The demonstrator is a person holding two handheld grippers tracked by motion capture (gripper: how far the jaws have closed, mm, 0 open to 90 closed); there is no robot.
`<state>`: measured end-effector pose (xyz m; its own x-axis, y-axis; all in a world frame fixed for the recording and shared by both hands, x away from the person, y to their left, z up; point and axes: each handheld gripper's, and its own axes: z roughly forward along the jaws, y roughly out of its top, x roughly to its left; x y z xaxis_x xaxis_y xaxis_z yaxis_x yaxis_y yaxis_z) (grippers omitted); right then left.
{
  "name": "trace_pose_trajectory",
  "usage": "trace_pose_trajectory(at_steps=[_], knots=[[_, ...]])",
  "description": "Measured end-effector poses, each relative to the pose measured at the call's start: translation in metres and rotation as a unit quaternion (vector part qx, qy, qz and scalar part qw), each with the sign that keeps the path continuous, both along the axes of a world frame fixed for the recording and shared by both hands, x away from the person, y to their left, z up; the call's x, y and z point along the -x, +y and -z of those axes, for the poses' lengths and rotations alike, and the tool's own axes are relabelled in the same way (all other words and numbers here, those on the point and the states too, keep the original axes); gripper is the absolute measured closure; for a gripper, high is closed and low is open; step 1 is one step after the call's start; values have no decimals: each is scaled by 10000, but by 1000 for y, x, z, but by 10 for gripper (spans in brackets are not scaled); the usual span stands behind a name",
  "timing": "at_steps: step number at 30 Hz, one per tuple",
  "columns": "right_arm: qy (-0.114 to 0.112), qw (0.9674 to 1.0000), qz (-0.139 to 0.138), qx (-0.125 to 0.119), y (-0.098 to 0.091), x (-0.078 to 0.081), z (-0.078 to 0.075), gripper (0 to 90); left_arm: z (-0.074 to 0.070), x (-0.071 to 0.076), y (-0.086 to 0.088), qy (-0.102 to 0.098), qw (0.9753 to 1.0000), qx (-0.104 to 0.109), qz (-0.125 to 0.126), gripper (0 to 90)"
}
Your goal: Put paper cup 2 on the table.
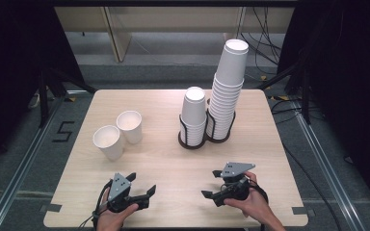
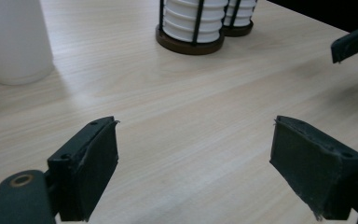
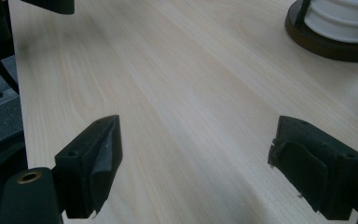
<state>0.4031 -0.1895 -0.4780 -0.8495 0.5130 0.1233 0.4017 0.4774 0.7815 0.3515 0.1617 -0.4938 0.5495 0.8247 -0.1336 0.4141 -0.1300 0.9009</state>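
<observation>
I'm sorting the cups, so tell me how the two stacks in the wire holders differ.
The right stack is much taller than the left stack, with many more cups. The right stack leans, its top tipped to the right, while the left stack stands straight. The right stack sits slightly farther back on the table. Both are white paper cups stacked upside down, each in a dark wire holder, and the two holders stand side by side.
</observation>
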Motion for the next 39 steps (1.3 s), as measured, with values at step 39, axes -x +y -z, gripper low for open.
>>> trace_pose_trajectory(at_steps=[39], knots=[[-322,9938,-678,823,9,43,13,163,3,50,-63,-262,9810,-1145,1544,145]])
